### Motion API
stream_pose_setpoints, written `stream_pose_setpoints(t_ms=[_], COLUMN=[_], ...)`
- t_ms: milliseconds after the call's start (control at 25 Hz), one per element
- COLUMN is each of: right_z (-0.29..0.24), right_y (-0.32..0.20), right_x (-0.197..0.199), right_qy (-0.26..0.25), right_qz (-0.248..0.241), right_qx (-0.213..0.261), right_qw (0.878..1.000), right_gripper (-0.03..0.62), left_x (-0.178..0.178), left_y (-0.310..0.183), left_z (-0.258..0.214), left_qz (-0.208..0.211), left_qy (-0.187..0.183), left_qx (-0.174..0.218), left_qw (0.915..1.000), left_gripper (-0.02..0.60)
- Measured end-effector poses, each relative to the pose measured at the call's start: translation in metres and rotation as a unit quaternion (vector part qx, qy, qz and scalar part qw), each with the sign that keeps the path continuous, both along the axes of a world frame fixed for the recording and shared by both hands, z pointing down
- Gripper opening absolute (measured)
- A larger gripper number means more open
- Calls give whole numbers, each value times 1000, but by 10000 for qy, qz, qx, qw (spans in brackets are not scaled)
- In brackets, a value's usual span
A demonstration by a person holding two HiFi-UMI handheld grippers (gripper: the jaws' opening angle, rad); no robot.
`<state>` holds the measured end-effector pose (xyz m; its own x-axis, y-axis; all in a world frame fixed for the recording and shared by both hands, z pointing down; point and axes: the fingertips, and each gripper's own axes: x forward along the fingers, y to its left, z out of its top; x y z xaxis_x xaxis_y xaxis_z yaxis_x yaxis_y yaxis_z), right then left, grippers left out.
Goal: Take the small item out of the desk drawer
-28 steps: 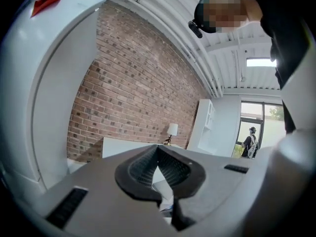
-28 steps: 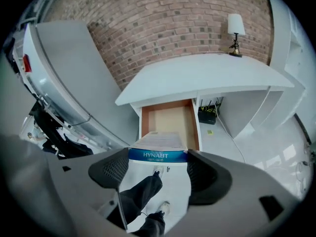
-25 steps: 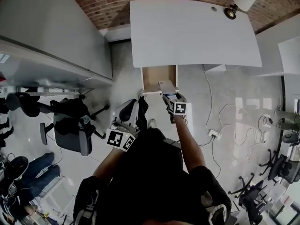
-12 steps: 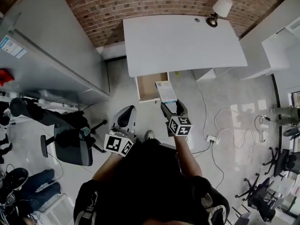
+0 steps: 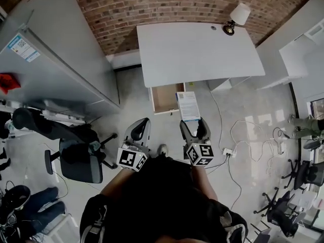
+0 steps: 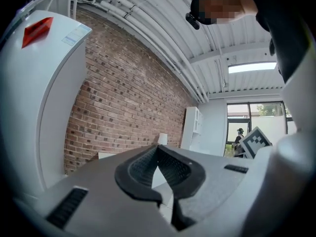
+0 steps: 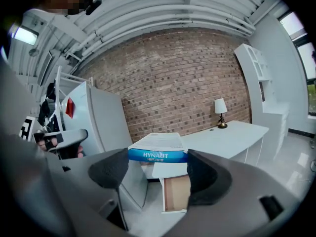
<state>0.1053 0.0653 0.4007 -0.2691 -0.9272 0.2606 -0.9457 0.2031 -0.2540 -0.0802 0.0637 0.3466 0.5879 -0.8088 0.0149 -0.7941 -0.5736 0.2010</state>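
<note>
Box out of the drawer, gripped by the right claw

Nearest the body, the left claw (image 5: 140, 130) sits low with the elbow tucked, its jaws together on nothing, pointing at the brick wall. The right claw (image 5: 192, 121) reaches a little further forward on a bent arm, jaws clamped on the near end of the box (image 5: 188, 105), which juts out flat in the air over the floor, just this side of the open drawer (image 5: 164, 97) under the table (image 5: 197, 49). Since only one end is pinched, I'd say the grip wants to stay firm and the wrist level, with no quick swing, and the box carried well clear of the drawer front.
</note>
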Motion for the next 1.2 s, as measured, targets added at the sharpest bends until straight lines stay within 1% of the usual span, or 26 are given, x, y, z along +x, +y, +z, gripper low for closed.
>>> stream_pose_setpoints(t_ms=[160,320,600,1200], right_z=[-22,-34,-34,-34], right_y=[12,18,25,28], right_x=[-11,-16,-24,-22], right_qy=[111,198,87,239], right_qz=[-25,-42,-19,-24], right_qx=[207,362,405,452], right_qw=[9997,9991,9991,9987], right_gripper=[373,373,373,373], left_x=[-9,-15,-12,-10], left_y=[7,10,15,21], left_z=[-6,-5,-1,-1], left_qz=[-9,-18,117,125], left_qy=[95,49,-28,-39], left_qx=[103,152,130,168], left_qw=[9999,9999,9998,9998], left_gripper=[8,8,8,8])
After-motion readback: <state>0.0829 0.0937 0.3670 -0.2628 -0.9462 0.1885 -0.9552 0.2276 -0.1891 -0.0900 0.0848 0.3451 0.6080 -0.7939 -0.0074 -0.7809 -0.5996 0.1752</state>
